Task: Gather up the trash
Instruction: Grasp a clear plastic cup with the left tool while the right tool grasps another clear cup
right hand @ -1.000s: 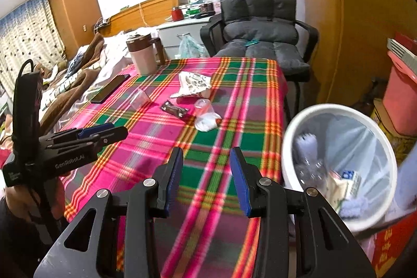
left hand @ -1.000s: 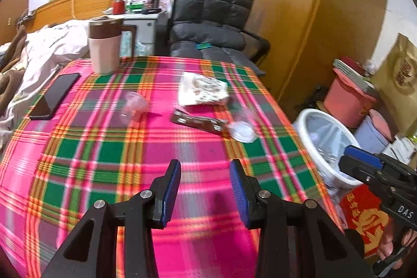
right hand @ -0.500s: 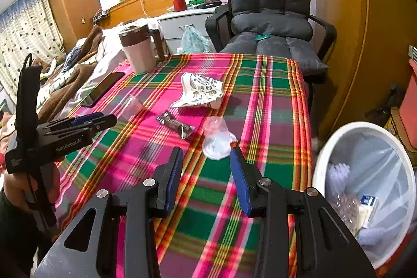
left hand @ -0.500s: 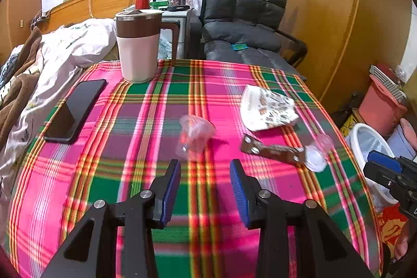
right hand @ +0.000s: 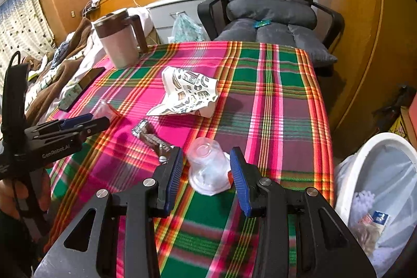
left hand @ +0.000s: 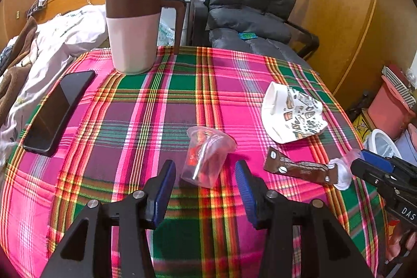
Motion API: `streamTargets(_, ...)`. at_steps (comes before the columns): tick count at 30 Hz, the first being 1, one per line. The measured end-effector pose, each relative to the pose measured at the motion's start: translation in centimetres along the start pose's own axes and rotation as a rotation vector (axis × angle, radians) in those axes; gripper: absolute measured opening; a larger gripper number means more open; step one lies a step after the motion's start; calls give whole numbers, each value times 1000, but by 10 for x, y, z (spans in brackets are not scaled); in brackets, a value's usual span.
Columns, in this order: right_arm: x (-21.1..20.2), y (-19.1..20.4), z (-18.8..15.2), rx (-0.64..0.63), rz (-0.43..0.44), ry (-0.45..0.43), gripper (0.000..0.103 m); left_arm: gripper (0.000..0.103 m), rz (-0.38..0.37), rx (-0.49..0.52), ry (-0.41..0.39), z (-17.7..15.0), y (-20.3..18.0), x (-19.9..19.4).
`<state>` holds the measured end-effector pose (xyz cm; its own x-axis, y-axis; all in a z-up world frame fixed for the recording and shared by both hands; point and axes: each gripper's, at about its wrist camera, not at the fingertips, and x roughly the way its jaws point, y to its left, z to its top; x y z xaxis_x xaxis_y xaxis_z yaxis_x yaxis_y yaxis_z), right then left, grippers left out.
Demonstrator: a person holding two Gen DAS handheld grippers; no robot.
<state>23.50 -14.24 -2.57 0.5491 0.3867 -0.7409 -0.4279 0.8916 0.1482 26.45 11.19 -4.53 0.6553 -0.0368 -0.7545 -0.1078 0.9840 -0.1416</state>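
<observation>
Two clear plastic cups lie on their sides on the plaid tablecloth [left hand: 156, 100]. The one with red bits inside [left hand: 208, 155] lies just ahead of my left gripper [left hand: 206, 186], in line with the gap; its jaws are opening and the pads do not touch it. The other cup [right hand: 208, 168] lies between the blue pads of my right gripper [right hand: 207, 173], which stands open around it without pressing. A brown wrapper [left hand: 299, 168] and a crumpled printed paper bag [left hand: 292, 113] lie between the cups. The white lined bin [right hand: 365, 163] stands right of the table.
A brown-and-white lidded mug [left hand: 133, 30] and a black phone [left hand: 57, 108] sit at the table's far left. A grey padded chair [left hand: 250, 4] stands behind the table, a bed with blankets [left hand: 65, 30] to the left, and pink tubs [left hand: 391, 106] near the bin.
Both grippers have come forward and lower over the table, each closing in on a cup. The left jaws stand wider than before; the right jaws look the same.
</observation>
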Motion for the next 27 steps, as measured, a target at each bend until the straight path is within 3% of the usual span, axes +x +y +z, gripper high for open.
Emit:
streamTargets(3, 3, -2, 0, 5, 13, 5, 40, 47, -8, -11, 12, 1, 1, 7)
streamTargets(6, 3, -4, -1, 6, 20, -1, 33, 35, -9, -19, 29, 1, 1, 12)
streamTargets(10, -3, -5, -2, 12, 26, -17, 33, 32, -10, -21, 23, -1, -2, 10)
streamTargets(27, -51, -6, -17, 31, 37, -88, 33, 32, -73, -12, -34, -37, -43, -59)
